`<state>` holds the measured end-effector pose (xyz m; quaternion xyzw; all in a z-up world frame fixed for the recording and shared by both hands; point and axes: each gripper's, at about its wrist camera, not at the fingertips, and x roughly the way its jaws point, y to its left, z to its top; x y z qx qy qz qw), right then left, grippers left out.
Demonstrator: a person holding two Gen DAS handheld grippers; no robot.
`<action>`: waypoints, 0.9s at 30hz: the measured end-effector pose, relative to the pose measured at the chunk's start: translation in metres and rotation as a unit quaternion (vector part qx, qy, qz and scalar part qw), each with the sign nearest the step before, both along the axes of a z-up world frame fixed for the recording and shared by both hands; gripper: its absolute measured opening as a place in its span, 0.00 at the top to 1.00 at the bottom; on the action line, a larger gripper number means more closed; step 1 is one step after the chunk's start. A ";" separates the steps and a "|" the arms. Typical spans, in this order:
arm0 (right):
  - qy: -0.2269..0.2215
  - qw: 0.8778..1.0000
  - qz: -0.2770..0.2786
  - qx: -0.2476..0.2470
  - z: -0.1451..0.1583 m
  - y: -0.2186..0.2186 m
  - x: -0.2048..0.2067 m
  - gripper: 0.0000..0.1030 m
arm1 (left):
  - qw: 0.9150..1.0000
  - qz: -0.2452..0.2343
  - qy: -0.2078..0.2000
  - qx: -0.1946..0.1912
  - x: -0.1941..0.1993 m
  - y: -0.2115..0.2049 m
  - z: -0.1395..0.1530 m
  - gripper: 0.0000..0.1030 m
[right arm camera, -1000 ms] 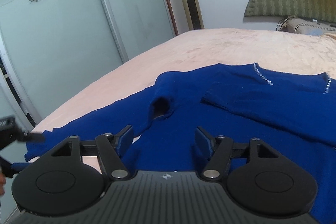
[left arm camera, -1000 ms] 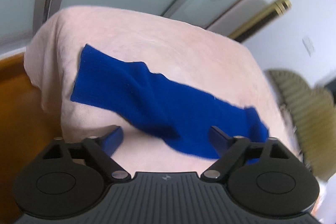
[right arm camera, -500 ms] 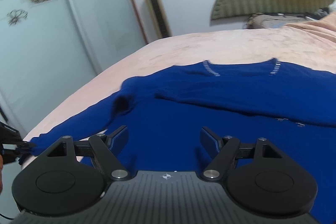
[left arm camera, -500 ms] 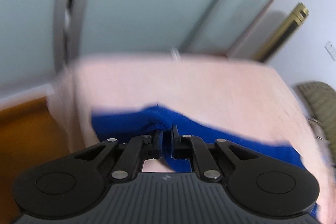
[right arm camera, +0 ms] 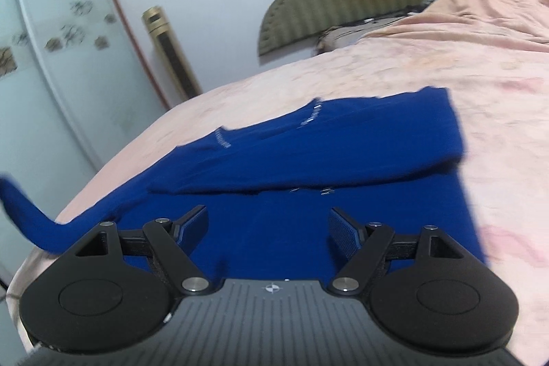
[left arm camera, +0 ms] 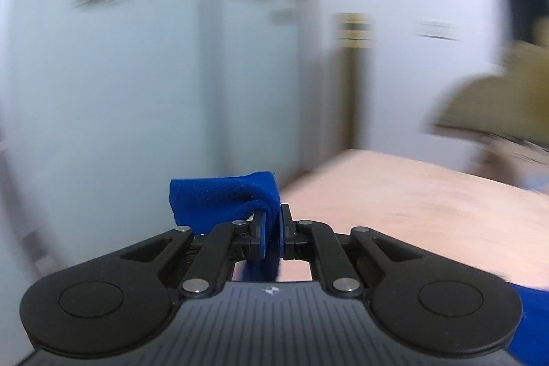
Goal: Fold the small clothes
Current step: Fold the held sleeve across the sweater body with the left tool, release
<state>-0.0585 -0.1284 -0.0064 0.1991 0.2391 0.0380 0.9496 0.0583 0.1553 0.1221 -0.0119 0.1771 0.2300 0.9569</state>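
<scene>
Fingers first: our left gripper (left arm camera: 271,228) is clamped tight on the cuff of the blue sweater's sleeve (left arm camera: 223,201), cloth bunched up over the fingertips. Right gripper (right arm camera: 267,228) has its fingers spread wide, nothing between them, hanging over the sweater body.

The sweater (right arm camera: 308,167) lies flat on the pink bed (right arm camera: 480,74), neckline away from us, one side already folded over the chest. The free sleeve (right arm camera: 24,211) trails off to the left of the body and rises off the bed edge, which is the end we hold.

Key relation: sleeve's long axis runs left to right, body sits to the right of the pinched cuff. So we judge the next move is carrying the cuff rightward across the body. Left hand owns it; right is nearer the torso and could pin it. Left view is blurred.
</scene>
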 end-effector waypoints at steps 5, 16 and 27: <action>-0.006 0.999 -0.032 0.009 0.000 -0.022 -0.017 0.23 | 0.977 -0.202 0.019 0.060 0.028 -0.158 -0.019 0.93; -0.013 0.992 -0.129 -0.009 0.005 -0.071 -0.057 0.23 | 0.849 -0.482 0.206 0.064 0.018 -0.321 -0.129 0.20; 0.001 0.994 -0.070 -0.078 0.024 -0.081 0.031 0.21 | 0.934 -0.337 0.098 0.066 0.038 -0.157 -0.078 0.15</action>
